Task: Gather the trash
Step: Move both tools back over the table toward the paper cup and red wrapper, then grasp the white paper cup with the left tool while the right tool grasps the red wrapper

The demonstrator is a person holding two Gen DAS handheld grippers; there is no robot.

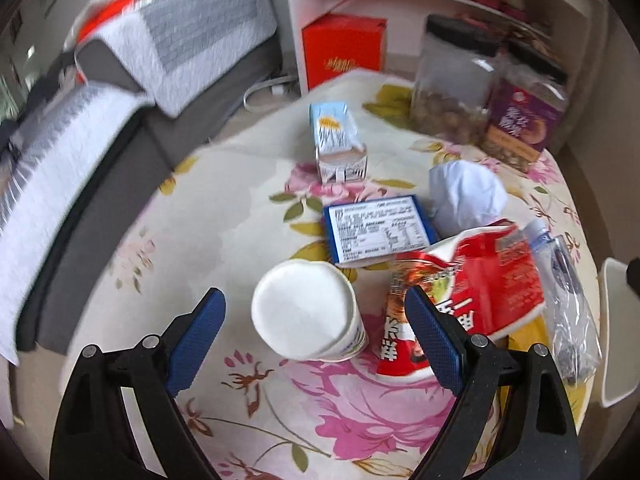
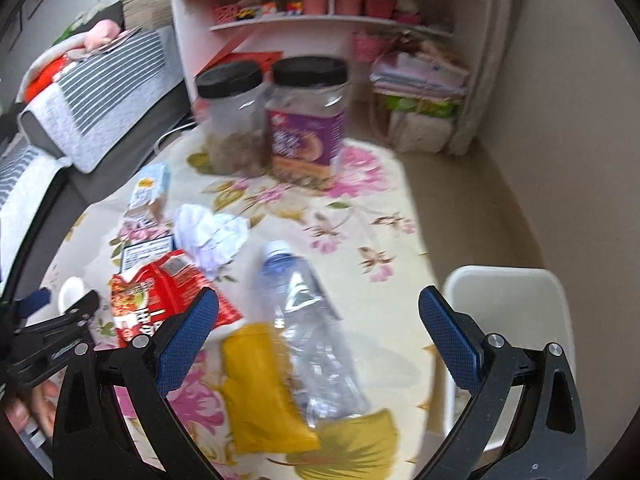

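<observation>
Trash lies on a round table with a flowered cloth (image 1: 240, 216). In the left wrist view my left gripper (image 1: 316, 304) is open above a tipped white paper cup (image 1: 306, 316), not touching it. Beyond lie a blue carton (image 1: 376, 228), a milk carton (image 1: 338, 140), crumpled white paper (image 1: 466, 196) and a red snack wrapper (image 1: 468, 292). In the right wrist view my right gripper (image 2: 320, 304) is open over a crushed clear plastic bottle (image 2: 308, 320) and a yellow wrapper (image 2: 260, 392). The left gripper (image 2: 76, 308) shows at the left edge.
Two black-lidded jars (image 2: 308, 120) stand at the table's far side. A white bin (image 2: 508, 320) stands on the floor to the right of the table. A grey sofa (image 1: 100, 152) with striped covers runs along the left. A white shelf unit (image 2: 340, 8) and a red box (image 1: 344, 48) are behind.
</observation>
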